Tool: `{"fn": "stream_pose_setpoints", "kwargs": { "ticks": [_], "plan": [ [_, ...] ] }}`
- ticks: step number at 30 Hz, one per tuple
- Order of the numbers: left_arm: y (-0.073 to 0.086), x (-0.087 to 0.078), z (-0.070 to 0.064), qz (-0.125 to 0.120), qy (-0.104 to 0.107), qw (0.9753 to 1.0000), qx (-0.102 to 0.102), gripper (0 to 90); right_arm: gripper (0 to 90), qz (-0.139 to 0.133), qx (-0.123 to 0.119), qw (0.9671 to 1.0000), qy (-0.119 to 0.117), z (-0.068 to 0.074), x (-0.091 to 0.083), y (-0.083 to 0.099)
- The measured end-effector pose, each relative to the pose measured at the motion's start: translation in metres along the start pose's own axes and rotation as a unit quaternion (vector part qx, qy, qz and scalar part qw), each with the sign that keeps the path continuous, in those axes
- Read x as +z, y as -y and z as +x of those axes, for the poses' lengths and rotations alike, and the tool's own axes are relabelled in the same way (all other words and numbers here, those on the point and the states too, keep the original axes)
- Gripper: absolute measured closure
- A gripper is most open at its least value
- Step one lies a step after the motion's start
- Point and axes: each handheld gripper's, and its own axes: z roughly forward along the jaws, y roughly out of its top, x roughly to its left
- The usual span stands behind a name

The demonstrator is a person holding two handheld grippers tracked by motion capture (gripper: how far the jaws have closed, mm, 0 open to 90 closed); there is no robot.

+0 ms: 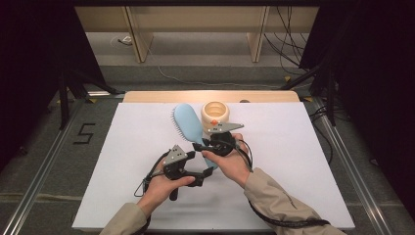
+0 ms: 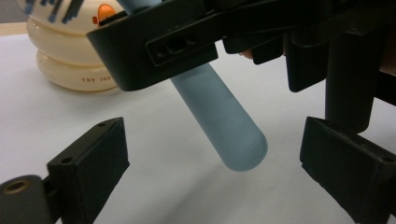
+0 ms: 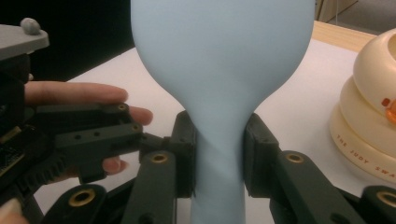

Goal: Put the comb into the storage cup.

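The right tool (image 3: 218, 154) clamps the hairbrush (image 3: 222, 70) by its neck, offering the handle to the open left tool (image 2: 219, 158).

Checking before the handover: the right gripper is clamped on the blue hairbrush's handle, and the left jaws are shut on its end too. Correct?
Not quite. The left gripper is open: in the left gripper view its jaws stand apart on either side of the handle end. The right gripper is clamped on the blue hairbrush, as you said.
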Motion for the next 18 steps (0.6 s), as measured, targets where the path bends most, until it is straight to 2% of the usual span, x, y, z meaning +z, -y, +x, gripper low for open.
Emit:
{"fn": "stream_pose_setpoints", "kwargs": {
  "ticks": [18],
  "plan": [
    [0.0020,0.0064,-0.0007,-0.002,0.006,0.9999,-0.014,18.6,70.2,-0.001,-0.002,1.0000,-0.005,0.0069,0.0021,0.0006]
  ]
}}
